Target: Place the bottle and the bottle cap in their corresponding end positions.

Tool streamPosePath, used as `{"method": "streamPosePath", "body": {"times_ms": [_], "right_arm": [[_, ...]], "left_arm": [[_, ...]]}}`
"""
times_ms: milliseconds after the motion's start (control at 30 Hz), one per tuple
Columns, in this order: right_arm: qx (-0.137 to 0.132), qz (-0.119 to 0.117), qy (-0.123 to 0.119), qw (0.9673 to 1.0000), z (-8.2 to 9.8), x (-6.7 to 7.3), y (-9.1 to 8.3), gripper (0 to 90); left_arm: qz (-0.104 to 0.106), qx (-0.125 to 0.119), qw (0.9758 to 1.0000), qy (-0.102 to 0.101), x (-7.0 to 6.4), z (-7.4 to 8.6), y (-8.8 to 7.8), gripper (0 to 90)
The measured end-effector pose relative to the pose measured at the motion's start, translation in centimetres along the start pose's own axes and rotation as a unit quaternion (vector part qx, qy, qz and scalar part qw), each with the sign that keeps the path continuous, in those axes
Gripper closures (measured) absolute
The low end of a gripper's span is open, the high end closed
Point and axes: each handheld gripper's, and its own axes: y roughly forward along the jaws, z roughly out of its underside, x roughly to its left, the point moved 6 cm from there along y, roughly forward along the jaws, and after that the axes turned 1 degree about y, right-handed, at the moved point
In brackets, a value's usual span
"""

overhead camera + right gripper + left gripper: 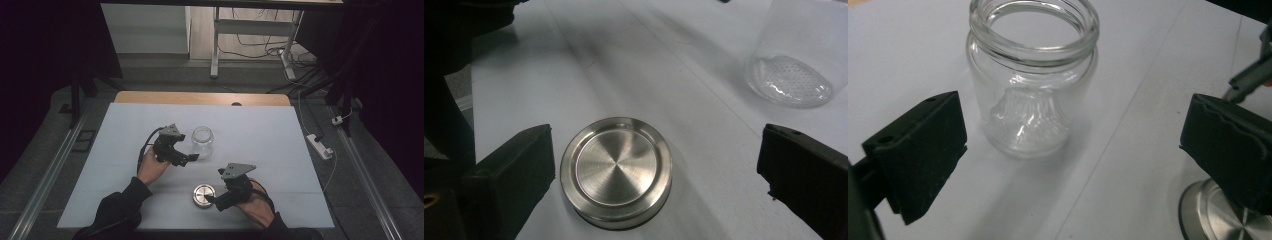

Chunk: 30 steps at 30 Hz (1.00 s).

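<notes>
While the metal lid [203, 195] lies flat near the front edge of the white table [125, 150], the right gripper [214, 200] sits just at its three o'clock side, jaws spread wide with nothing pinched. In the right gripper view the lid [616, 171] rests top up between the two black pads, nearer the left-hand one, and neither pad touches it. Farther out, at about twelve o'clock from the lid, the open glass jar [202, 142] stands upright, well apart from the lid. The left gripper [192, 158] hovers just beside the jar at its seven o'clock, jaws likewise fully spread and empty; in the left gripper view the jar [1032, 80] stands ahead of the pads, not between them.

The work in hand looks like bringing lid and jar together, though a fresh release of both is just as possible. To grip the lid well, the right gripper should centre it between the pads, come low enough to catch the thin rim, and close squarely so the smooth metal does not skid. The left gripper should move forward until the jar wall sits between the pads, then close below the threaded neck to steady it.

Glare hides the jar's wall thickness, its embossed base is hard to read, the lid's underside is hidden, and the jar's top is cut off in the right gripper view.
</notes>
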Motion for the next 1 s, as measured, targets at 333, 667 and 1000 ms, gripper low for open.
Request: {"method": "streamPosePath", "body": {"times_ms": [333,667,1000], "right_arm": [[0.000,0.011,0.000,0.9999,0.0,-0.4,-0.6,0.7],[-0.006,0.014,0.017,0.9997,0.0,-1.0,-1.5,0.0],[-0.006,0.029,0.014,0.9995,0.3,-1.4,-2.9,0.0]], "left_arm": [[0.008,-0.004,0.9999,0.004,-1.4,0.6,-1.2,0.0],[0.025,-0.007,0.9997,-0.004,-2.8,1.6,-2.6,0.0],[0.023,-0.011,0.9996,-0.008,-4.1,2.6,-4.4,0.0]]}}
